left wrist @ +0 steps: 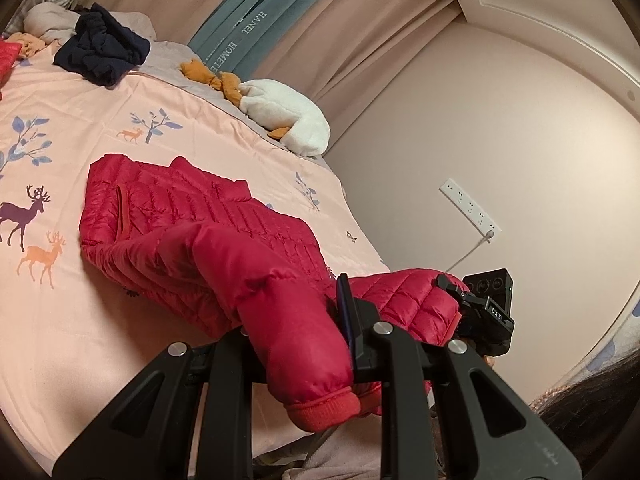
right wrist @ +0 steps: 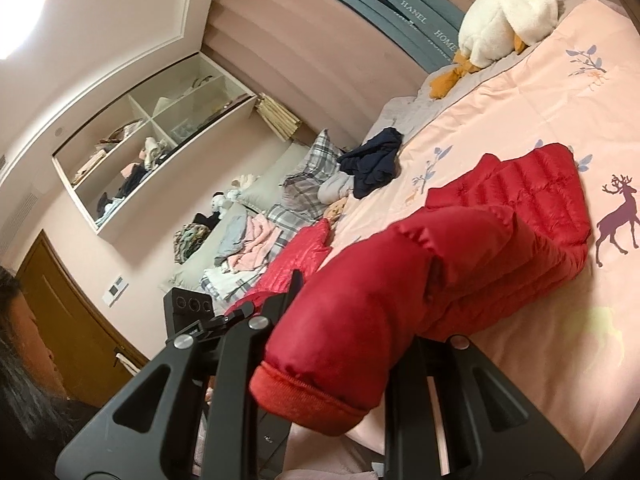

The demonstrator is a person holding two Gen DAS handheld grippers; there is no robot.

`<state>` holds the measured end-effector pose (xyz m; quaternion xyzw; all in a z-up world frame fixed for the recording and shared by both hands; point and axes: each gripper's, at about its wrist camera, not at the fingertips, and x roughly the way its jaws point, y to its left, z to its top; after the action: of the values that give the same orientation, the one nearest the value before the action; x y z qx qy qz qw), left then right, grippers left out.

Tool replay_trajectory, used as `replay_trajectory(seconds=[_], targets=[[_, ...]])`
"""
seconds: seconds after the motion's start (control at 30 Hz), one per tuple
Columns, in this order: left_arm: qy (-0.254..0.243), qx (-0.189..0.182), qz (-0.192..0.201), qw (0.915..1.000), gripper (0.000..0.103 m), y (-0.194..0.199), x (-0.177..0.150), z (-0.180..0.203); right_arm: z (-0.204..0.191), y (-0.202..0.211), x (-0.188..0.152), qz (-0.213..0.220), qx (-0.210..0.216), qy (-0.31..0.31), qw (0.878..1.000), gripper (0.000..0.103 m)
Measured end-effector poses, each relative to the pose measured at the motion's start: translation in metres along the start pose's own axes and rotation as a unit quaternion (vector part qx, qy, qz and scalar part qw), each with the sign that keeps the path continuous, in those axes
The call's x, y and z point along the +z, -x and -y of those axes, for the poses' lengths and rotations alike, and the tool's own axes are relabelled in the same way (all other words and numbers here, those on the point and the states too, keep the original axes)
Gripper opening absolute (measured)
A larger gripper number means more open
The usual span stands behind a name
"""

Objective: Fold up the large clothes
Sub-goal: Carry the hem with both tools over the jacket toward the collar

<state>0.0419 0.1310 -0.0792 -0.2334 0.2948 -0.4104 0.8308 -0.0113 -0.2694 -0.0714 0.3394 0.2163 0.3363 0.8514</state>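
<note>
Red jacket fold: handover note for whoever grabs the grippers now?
Left gripper: shut on a jacket sleeve near its cuff.
Right gripper: shut on the other sleeve, cuff hanging toward the camera.
Jacket body lies on the bed, both sleeves pulled to the near edge.
Done: jacket laid out, sleeves gripped.
Left: fold sleeves across the body, then fold the body. Navy garment still unfolded.

Red jacket [left wrist: 192,216], deer-patterned pink bedspread [left wrist: 80,320]
</note>
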Motion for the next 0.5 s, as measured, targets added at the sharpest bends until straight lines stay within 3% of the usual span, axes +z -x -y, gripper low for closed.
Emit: replay_trajectory(seconds=[0.5], targets=[[0.023, 0.006, 0.000, 0.9997, 0.021, -0.010, 0.017, -0.015, 0.018, -0.011, 0.015, 0.015, -0.012, -0.007, 1.000, 0.019]])
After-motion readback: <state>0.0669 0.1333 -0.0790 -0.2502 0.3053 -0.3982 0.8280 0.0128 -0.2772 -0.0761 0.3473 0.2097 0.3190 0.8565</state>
